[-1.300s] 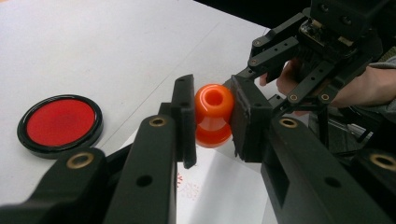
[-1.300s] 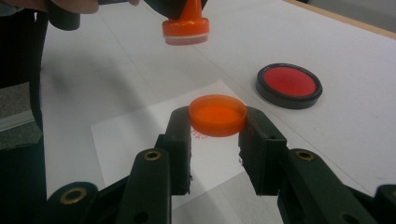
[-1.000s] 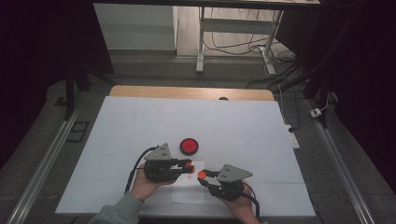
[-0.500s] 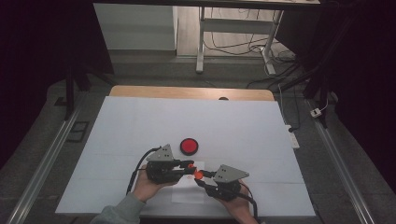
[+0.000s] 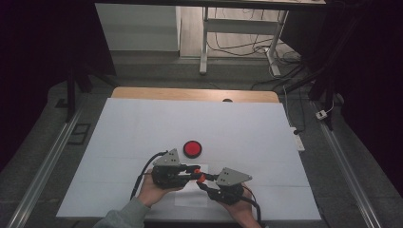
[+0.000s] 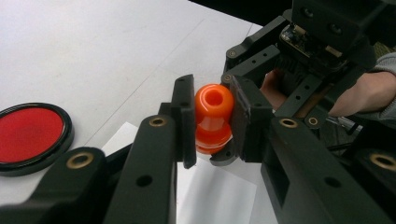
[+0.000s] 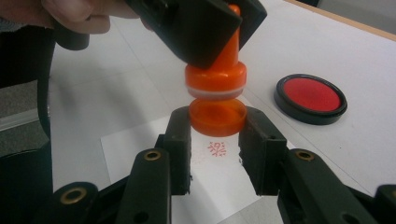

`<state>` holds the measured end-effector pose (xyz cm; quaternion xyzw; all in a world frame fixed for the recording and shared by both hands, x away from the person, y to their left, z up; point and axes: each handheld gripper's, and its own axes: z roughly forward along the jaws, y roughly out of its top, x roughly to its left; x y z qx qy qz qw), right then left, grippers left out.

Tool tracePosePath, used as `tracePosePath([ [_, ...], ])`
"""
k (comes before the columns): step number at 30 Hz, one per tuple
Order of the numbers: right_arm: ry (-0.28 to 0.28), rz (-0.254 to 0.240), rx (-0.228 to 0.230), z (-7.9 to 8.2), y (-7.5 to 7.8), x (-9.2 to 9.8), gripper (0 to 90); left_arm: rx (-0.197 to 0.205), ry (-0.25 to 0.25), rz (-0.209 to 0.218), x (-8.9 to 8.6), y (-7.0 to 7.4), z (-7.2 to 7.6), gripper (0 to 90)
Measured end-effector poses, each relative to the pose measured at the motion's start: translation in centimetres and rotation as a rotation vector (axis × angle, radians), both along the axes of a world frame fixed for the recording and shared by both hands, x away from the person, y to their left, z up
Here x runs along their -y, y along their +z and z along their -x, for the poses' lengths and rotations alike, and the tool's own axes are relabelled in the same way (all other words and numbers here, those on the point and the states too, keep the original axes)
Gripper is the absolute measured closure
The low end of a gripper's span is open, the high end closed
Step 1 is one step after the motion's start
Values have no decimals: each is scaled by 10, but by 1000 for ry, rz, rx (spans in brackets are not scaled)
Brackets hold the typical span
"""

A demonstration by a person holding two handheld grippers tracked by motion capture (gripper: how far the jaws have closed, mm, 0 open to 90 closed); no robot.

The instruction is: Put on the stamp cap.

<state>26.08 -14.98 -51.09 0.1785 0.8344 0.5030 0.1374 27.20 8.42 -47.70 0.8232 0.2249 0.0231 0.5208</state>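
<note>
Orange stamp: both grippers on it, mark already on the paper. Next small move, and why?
Probably push the orange cap, held in the right gripper, up onto the orange stamp gripped by the left gripper. The cap sits just under the stamp's base with a slim gap, and the paper already bears a red mark.

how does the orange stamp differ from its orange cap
The orange stamp has a tall knobbed handle clamped in the left gripper; the orange cap is a short flat disc pinched in the right gripper. The stamp sits above, the cap just below it. Both are glossy orange plastic.
</note>
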Motion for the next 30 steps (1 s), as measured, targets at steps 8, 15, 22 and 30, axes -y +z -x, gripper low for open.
tracePosePath([
  [8,1,-2,2,0,0,0,643,3,-6,-2,3,-1,0,717],
  [15,3,-4,4,0,0,0,644,4,-6,-5,4,-3,0,717],
  [22,4,-9,-1,0,0,1,643,8,-4,-8,5,-4,1,717],
  [30,3,-18,-6,0,0,1,644,8,-1,-11,5,-5,0,717],
])
